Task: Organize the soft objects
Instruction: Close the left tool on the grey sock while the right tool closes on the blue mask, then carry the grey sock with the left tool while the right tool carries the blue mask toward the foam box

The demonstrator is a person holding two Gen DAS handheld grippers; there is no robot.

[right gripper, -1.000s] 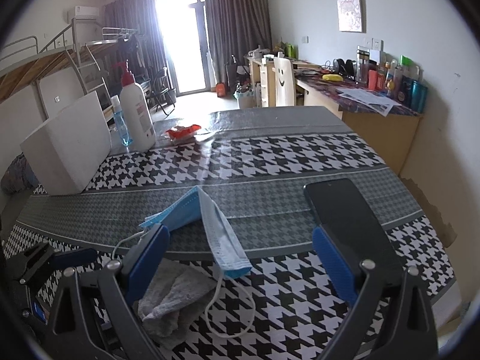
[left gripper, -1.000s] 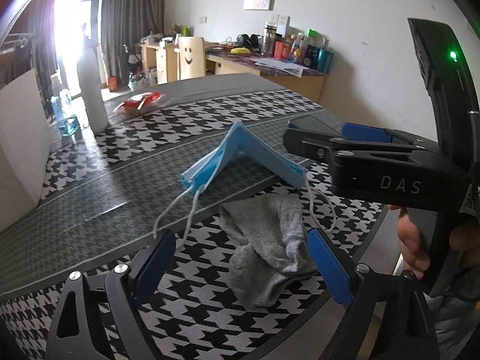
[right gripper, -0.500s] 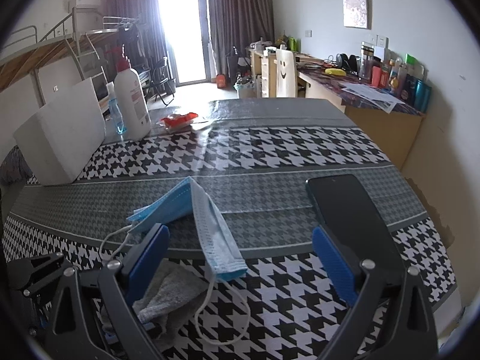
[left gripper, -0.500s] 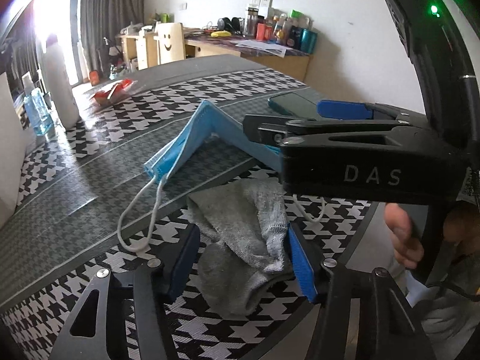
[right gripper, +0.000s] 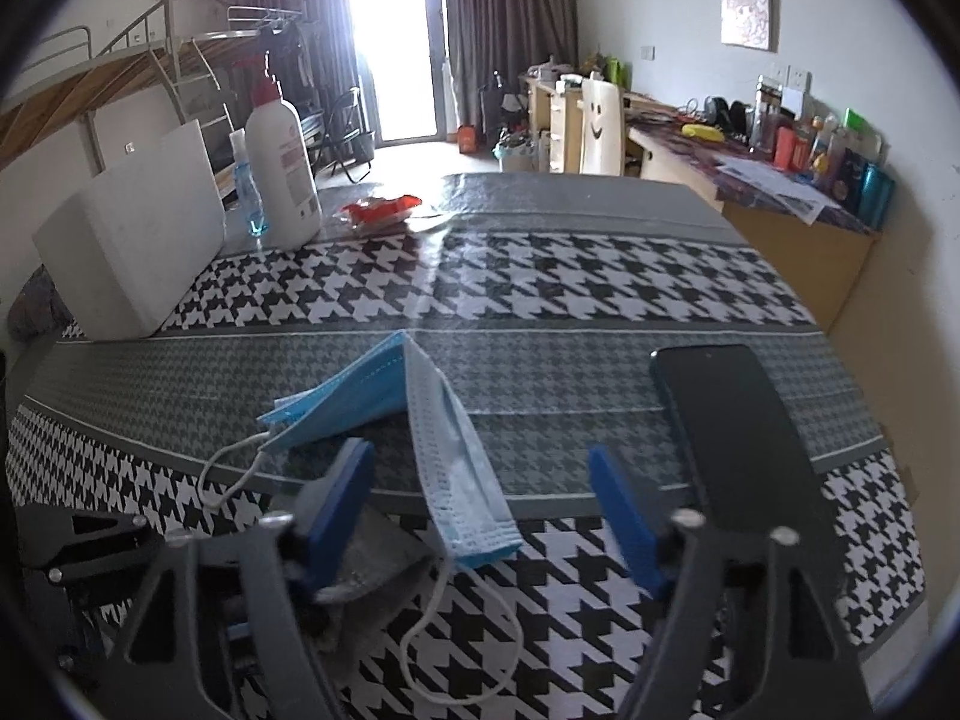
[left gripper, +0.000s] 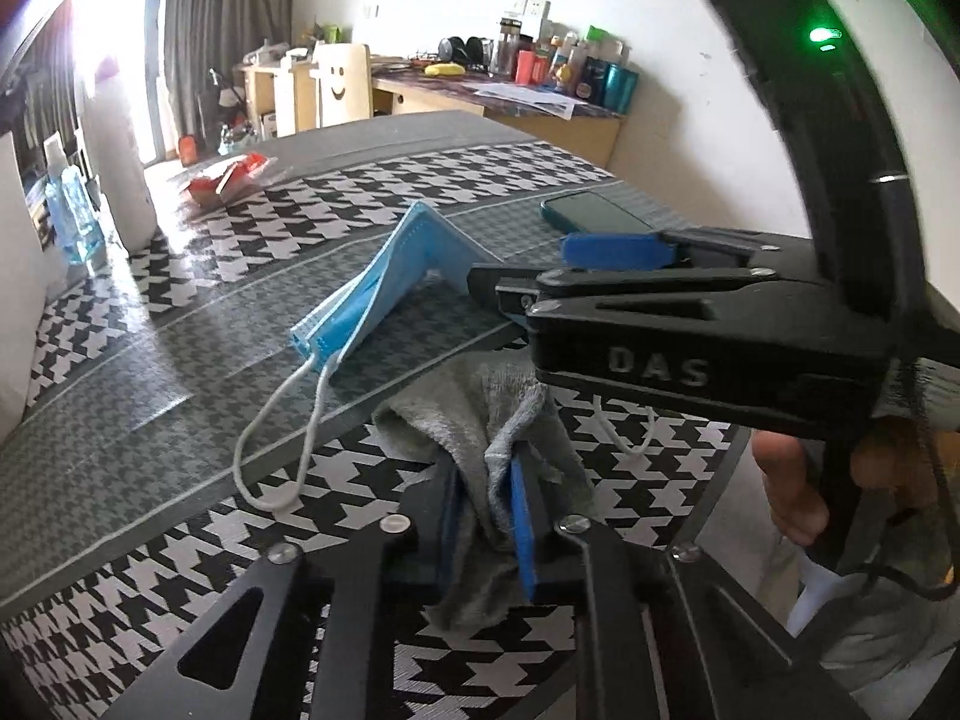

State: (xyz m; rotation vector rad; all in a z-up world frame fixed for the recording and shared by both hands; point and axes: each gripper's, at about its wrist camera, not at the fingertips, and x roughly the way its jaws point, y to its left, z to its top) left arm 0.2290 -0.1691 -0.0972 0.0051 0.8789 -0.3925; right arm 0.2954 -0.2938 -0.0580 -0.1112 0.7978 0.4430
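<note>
The table [right gripper: 540, 276] wears a black-and-white houndstooth cloth with grey bands across it. At its far left a white box [right gripper: 132, 252] lies beside a tall white bottle [right gripper: 282, 174], with a red packet [right gripper: 381, 210] a little further along. A dark phone [right gripper: 738, 420] lies flat on the right side. Near the front edge a blue face mask [right gripper: 420, 414] stands folded like a tent, its ear loops trailing on the cloth. Just in front of it sits a crumpled grey sock [left gripper: 480, 414]. The left gripper [left gripper: 486, 516] has pinched narrow on a fold of that sock, blue pads pressing the fabric. The right gripper [right gripper: 480, 516] is closing, the mask's near end lying between its pads, neither one touching it.
</note>
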